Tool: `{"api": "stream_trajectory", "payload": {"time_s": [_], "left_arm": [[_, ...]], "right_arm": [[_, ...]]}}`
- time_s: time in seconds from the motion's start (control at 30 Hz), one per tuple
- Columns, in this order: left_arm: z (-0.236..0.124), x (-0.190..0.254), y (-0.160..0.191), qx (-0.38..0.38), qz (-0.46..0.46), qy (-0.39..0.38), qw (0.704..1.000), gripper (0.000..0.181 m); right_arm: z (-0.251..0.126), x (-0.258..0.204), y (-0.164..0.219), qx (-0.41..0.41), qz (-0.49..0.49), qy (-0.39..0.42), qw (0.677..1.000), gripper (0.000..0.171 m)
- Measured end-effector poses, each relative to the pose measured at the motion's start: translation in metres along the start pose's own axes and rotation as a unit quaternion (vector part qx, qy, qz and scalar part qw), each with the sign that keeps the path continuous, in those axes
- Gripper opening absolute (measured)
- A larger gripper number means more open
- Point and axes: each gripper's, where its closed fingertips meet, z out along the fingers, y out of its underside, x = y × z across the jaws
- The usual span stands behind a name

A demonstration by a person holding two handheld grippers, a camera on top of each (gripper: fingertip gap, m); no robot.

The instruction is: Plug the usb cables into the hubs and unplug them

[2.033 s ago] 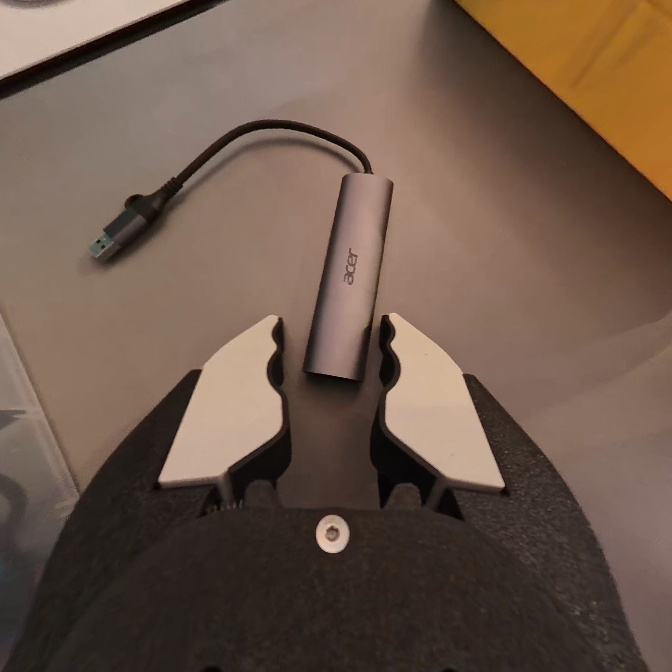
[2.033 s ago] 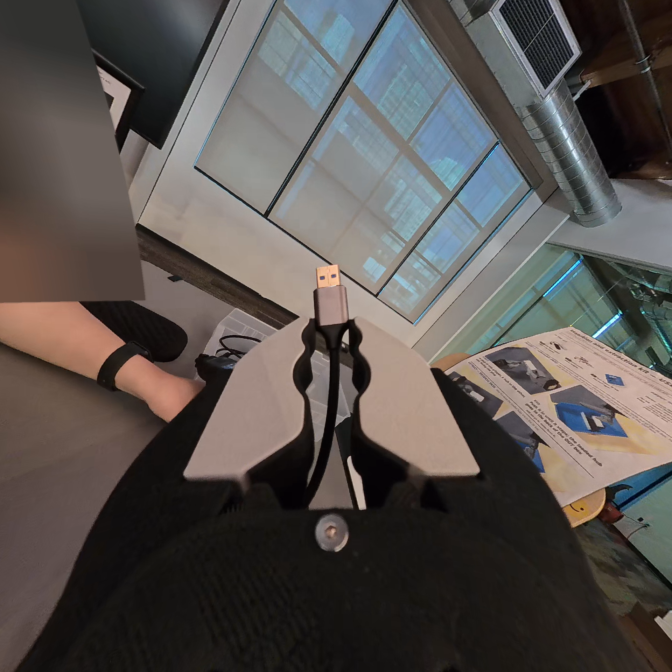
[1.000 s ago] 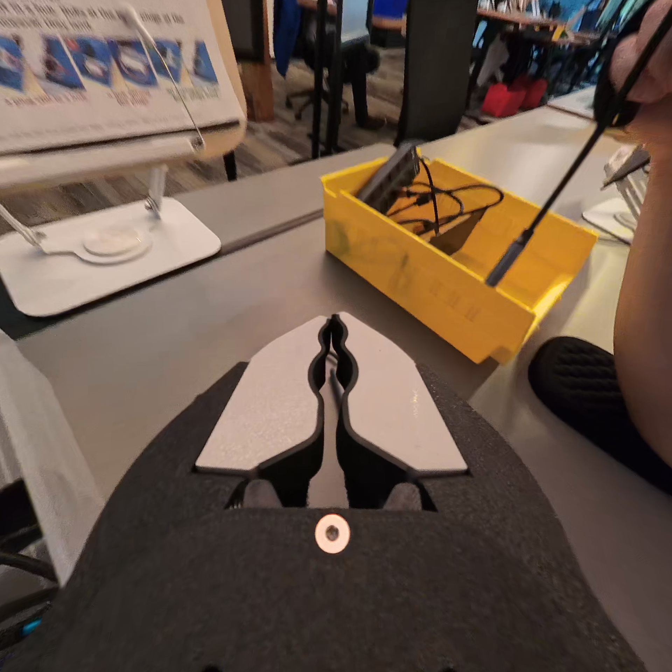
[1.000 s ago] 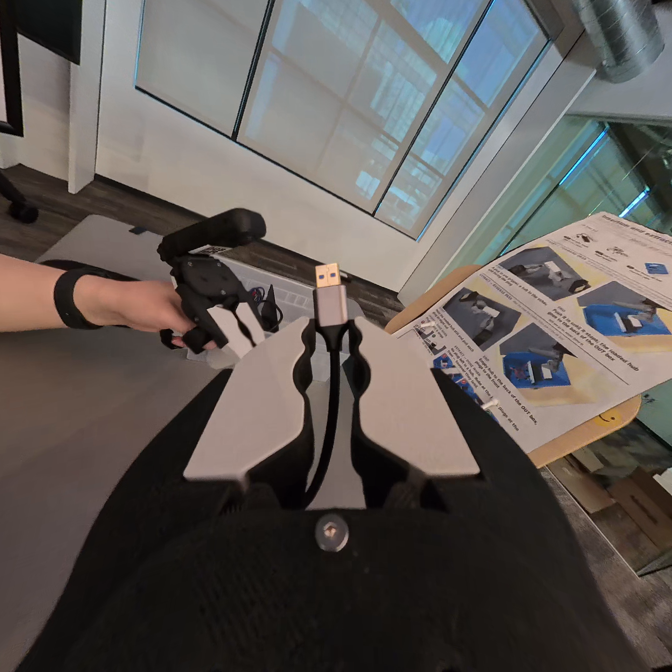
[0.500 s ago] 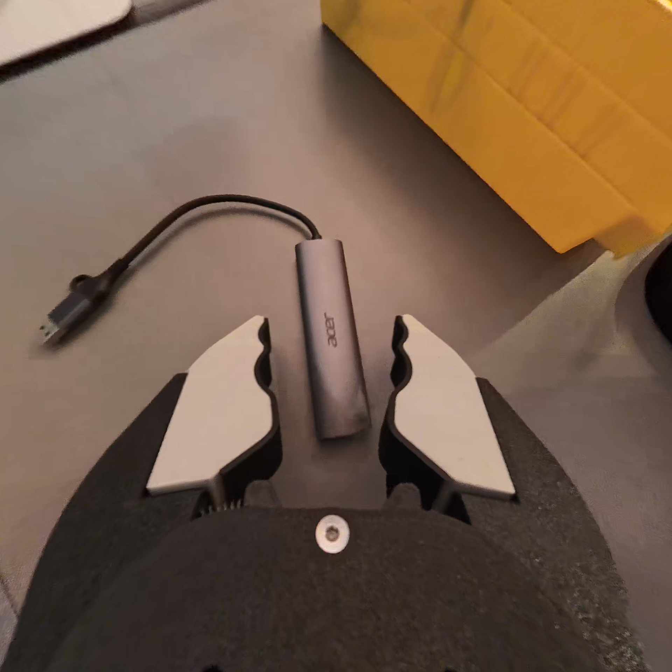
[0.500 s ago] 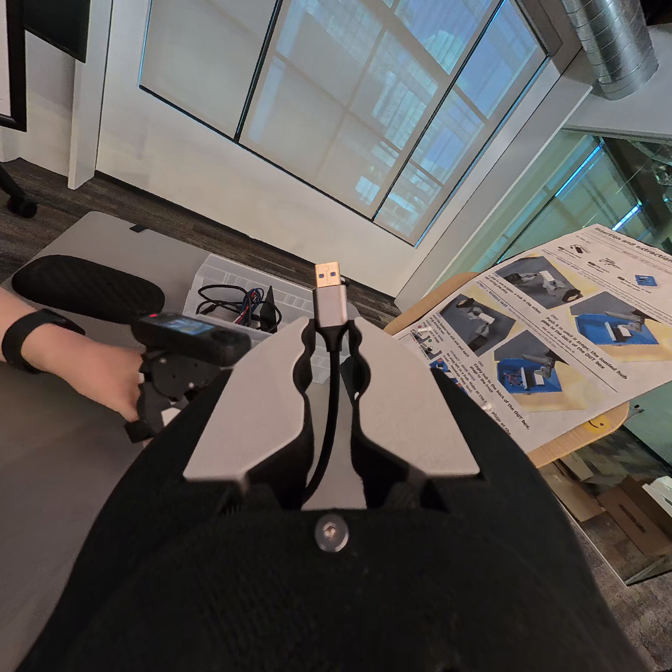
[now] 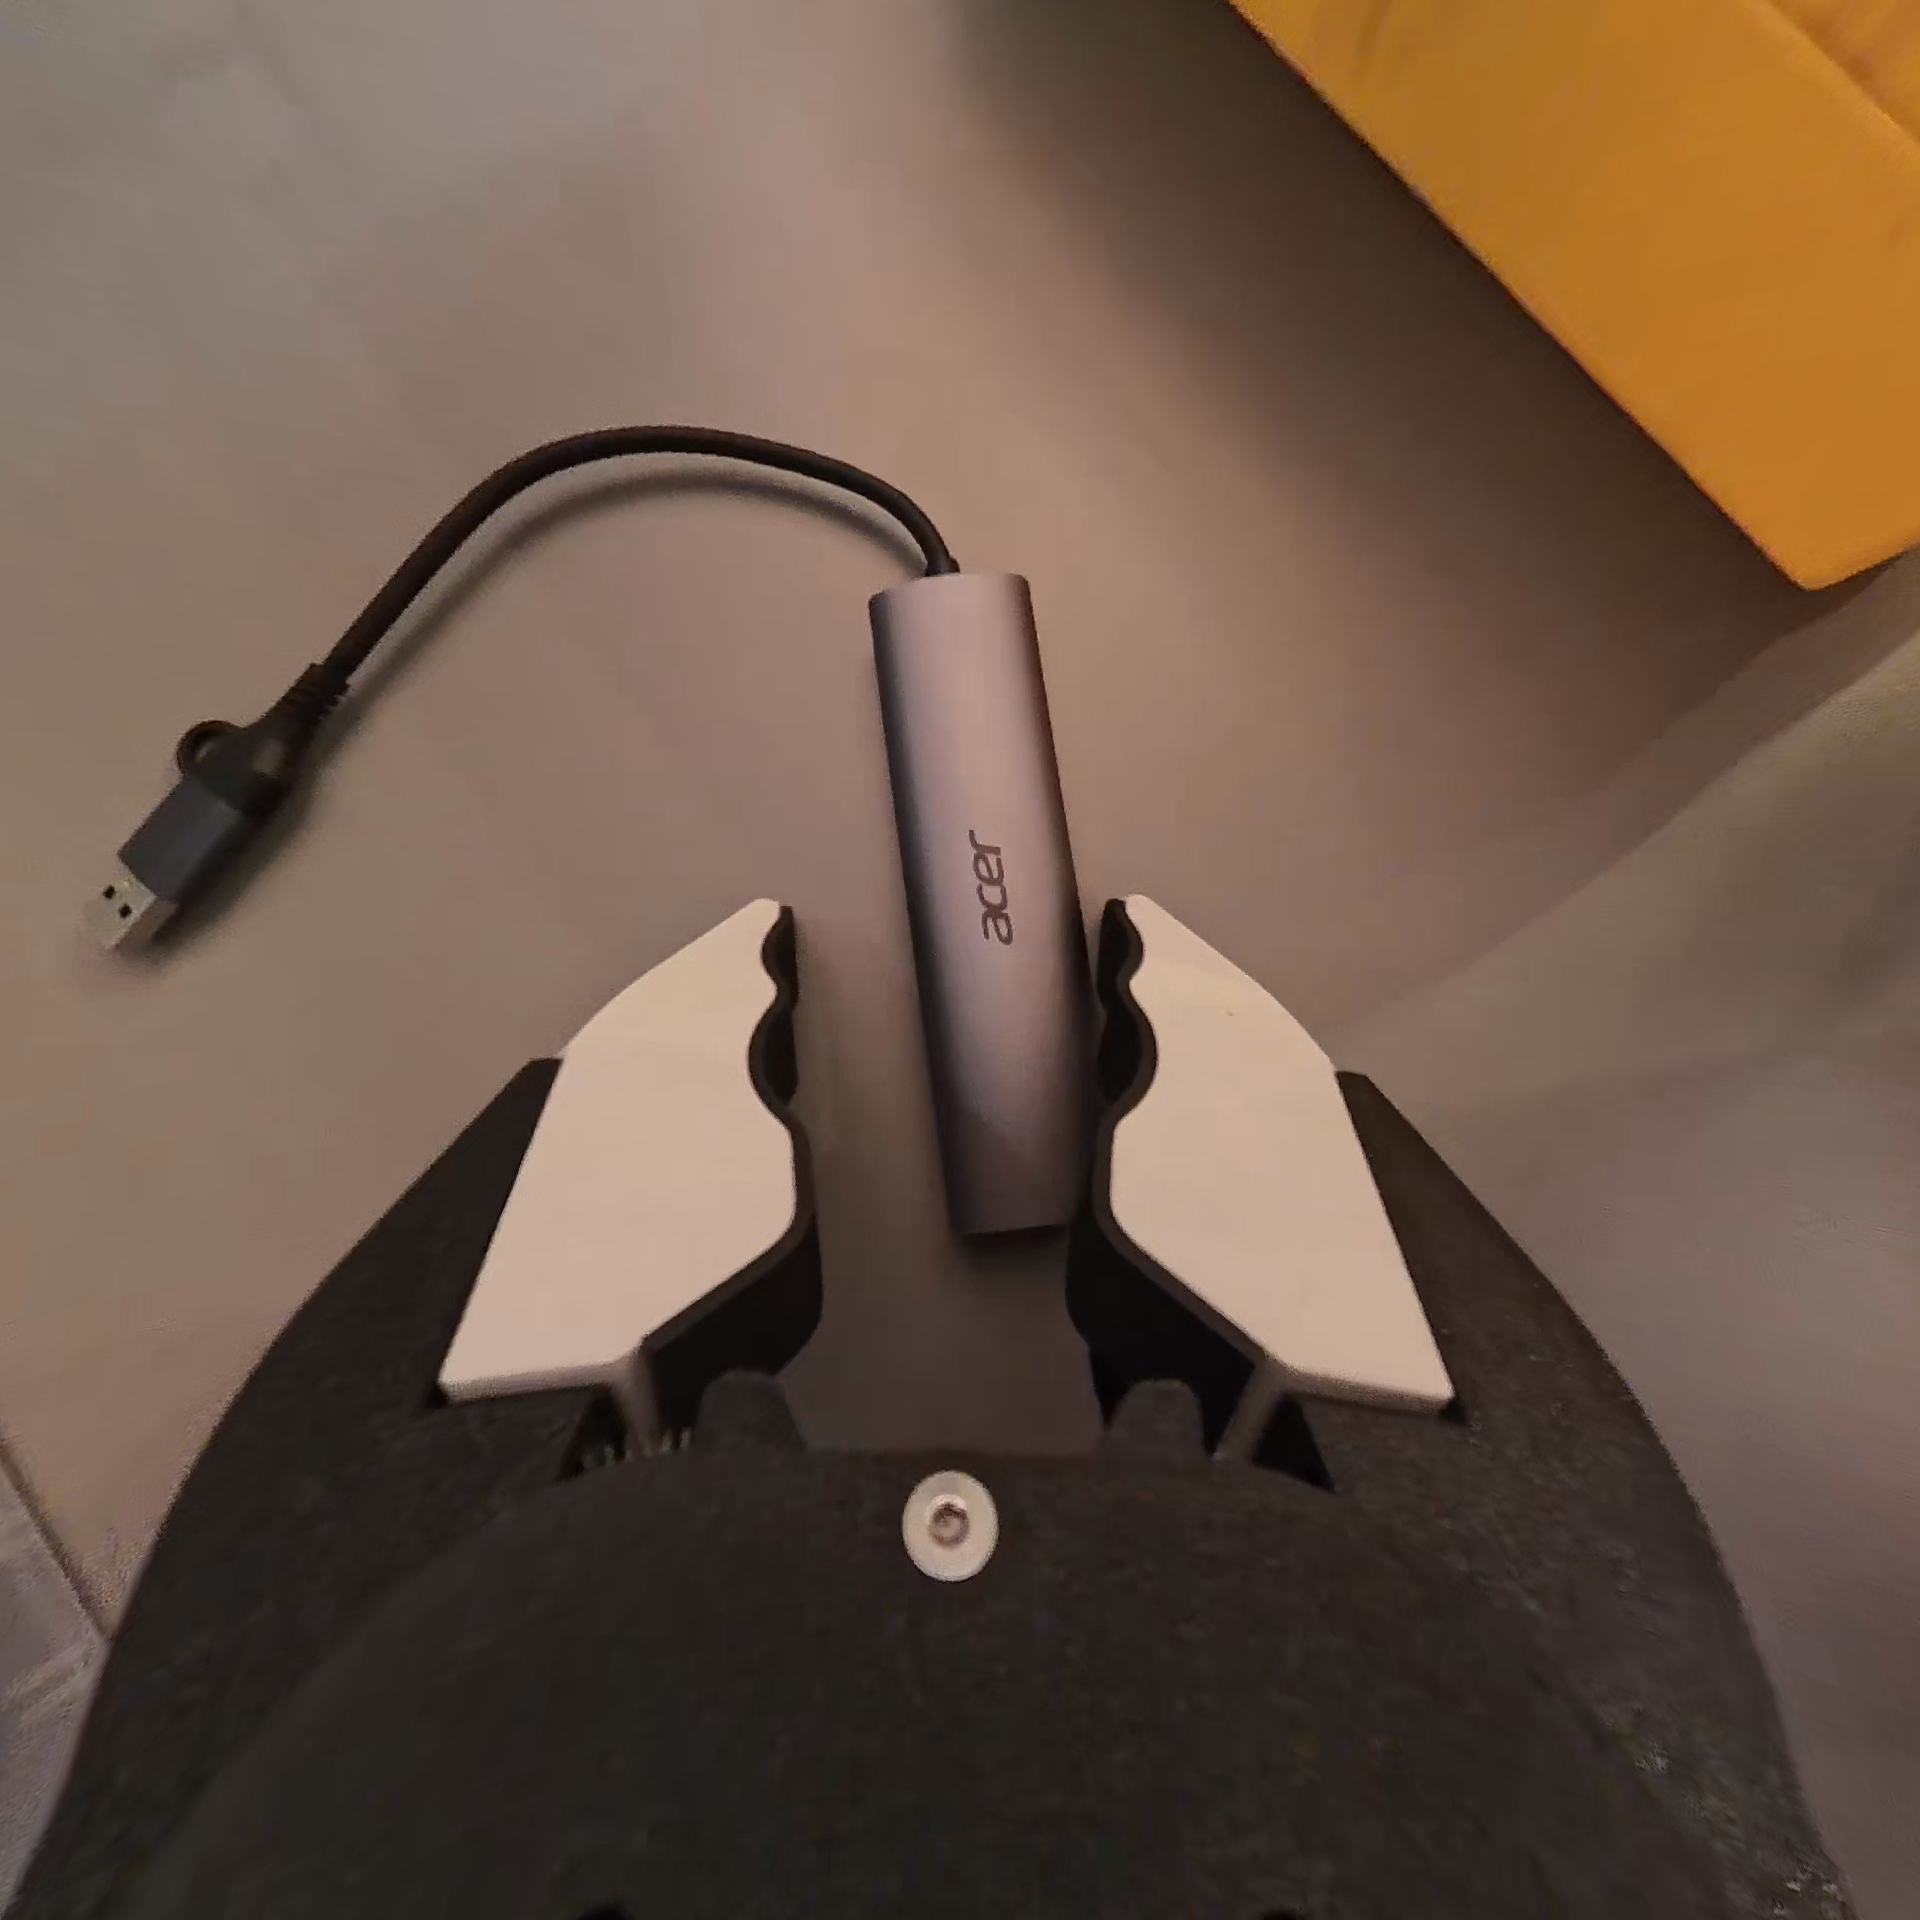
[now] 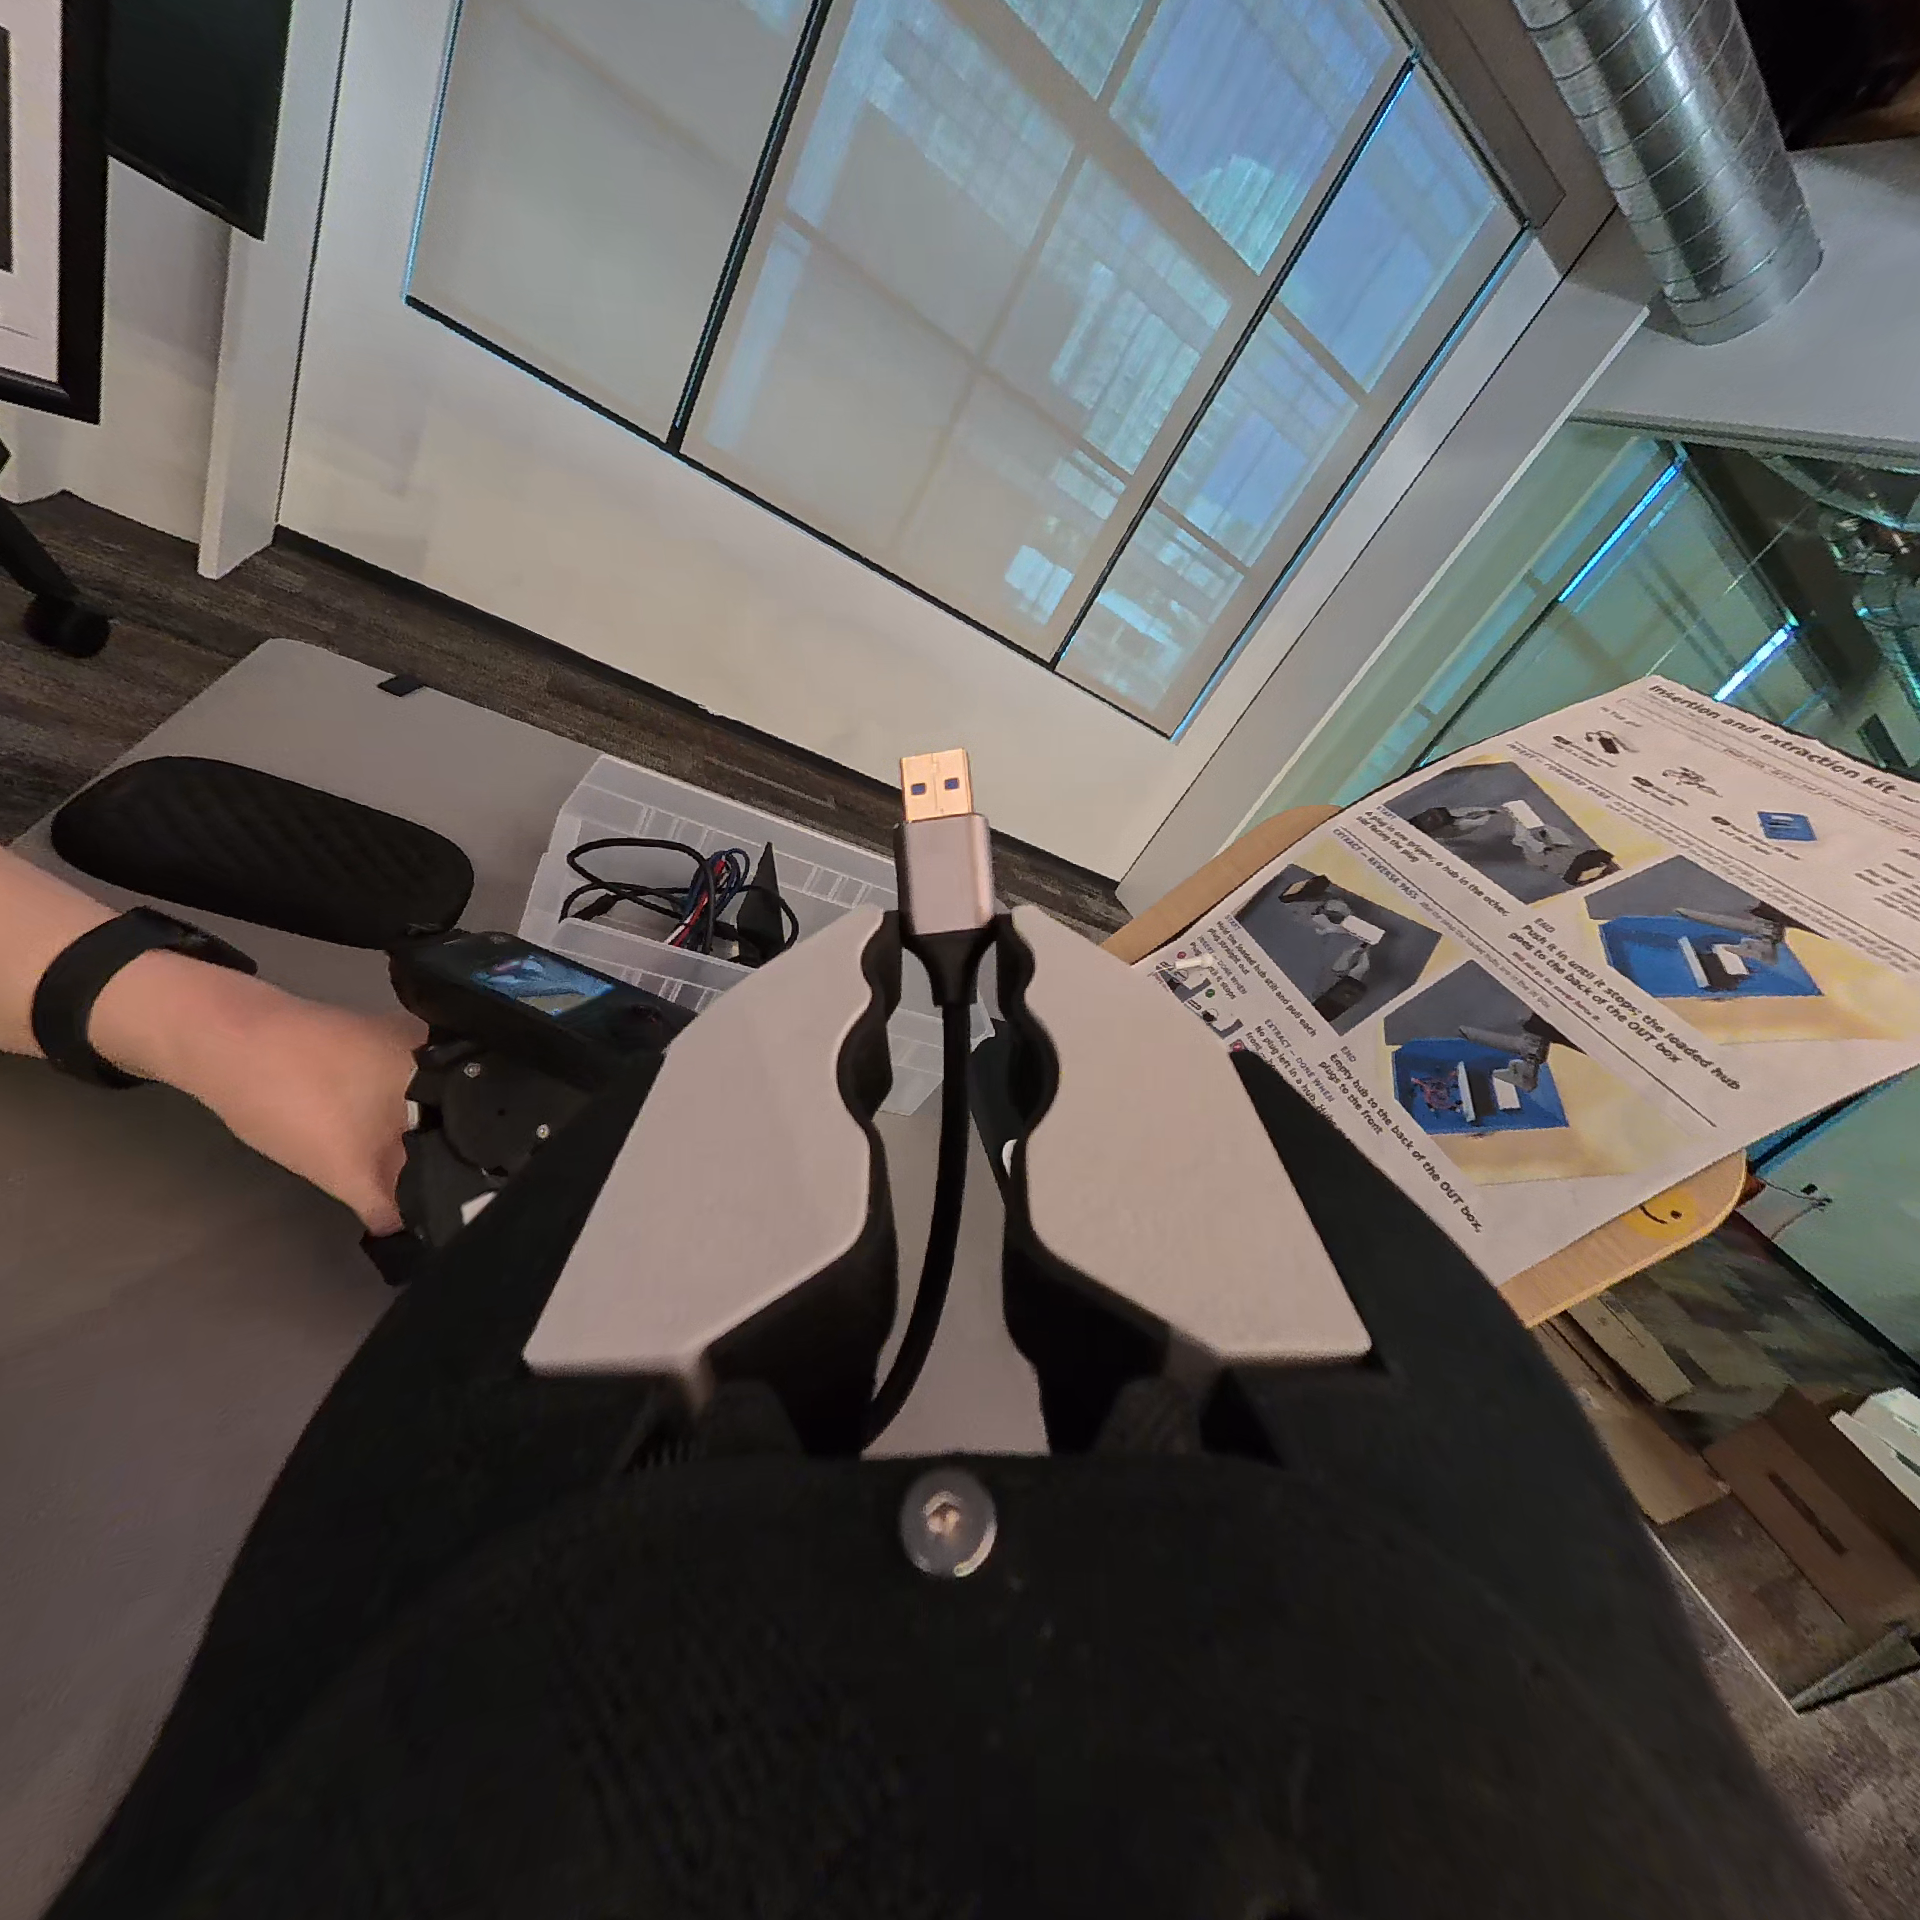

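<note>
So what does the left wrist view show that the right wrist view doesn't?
Only the left wrist view: the grey hub flat on the table, lying between the open left gripper, its own short cable, and a yellow bin.
Only the right wrist view: the right gripper shut on a USB cable, plug pointing forward, and a clear box.
Both: the table and the left gripper.

One hub [image 7: 977,914], one held USB cable [image 8: 940,883], two grippers [image 7: 945,920] [image 8: 943,925].

— Where's the hub [image 7: 977,914]?
— Flat on the grey surface [image 7: 520,312], its near end between the left gripper's [image 7: 945,925] spread fingers [image 7: 665,1143], cord curling left, yellow bin [image 7: 1662,229] beyond.
</note>
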Motion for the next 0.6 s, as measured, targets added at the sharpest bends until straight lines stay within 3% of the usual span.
{"api": "stream_trajectory", "payload": {"time_s": [0.37, 0.43, 0.5, 0.6], "left_arm": [[0.000, 0.002, 0.000, -0.004, -0.008, -0.010, 1.000, 0.054], [0.000, 0.004, 0.001, -0.003, -0.011, -0.012, 1.000, 0.051], [0.000, 0.007, -0.001, 0.000, 0.006, -0.013, 1.000, 0.032], [0.002, 0.005, -0.004, 0.012, 0.038, -0.010, 0.999, 0.031]], "right_arm": [[-0.002, 0.003, 0.007, -0.018, 0.000, 0.010, 1.000, 0.017], [-0.001, 0.003, 0.009, -0.025, -0.002, 0.009, 1.000, 0.017], [0.001, 0.002, 0.011, -0.030, -0.003, 0.009, 1.000, 0.017], [0.004, 0.001, 0.014, -0.038, -0.005, 0.007, 0.999, 0.017]]}}
